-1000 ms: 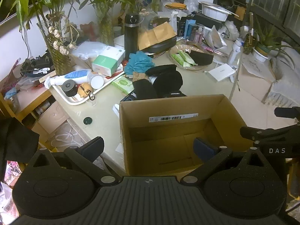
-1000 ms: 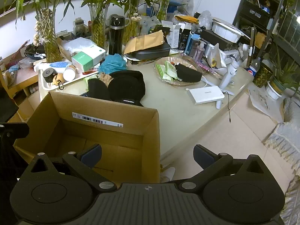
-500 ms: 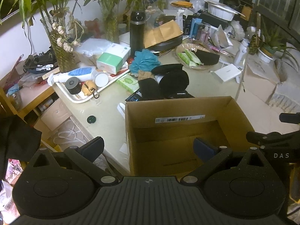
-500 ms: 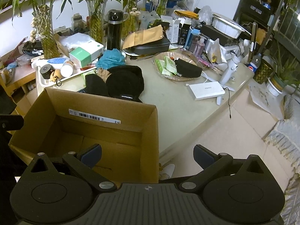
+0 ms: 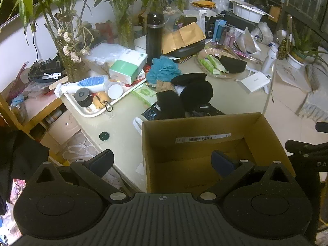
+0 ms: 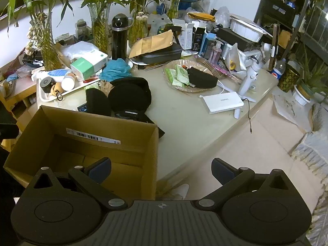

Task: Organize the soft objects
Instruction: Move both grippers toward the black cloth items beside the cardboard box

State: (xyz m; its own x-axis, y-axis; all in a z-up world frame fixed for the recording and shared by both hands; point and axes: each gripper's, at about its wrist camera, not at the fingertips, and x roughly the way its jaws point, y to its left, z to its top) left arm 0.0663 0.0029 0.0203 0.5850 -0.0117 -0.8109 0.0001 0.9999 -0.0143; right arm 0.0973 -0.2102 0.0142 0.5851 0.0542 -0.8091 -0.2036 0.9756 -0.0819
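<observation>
Left wrist view: left gripper (image 5: 163, 160) spread, empty, above cardboard box (image 5: 264, 131), black hats (image 5: 196, 93) piled behind; right wrist view: right gripper (image 6: 161, 168) likewise spread, straddling the box wall, which a reach could snag.

Both wrist views look down from above the table's near edge – left one nearer the tray (image 5: 90, 110). They share the cardboard box (image 5: 205, 123) (image 6: 98, 121) and the clutter beyond it.

Soft things behind an open box

Black hats (image 5: 194, 94) (image 6: 129, 96) lie heaped just behind the empty, upright cardboard box (image 5: 205, 123) (image 6: 98, 121); a blue puff (image 5: 163, 69) (image 6: 116, 69) sits beyond them.
</observation>
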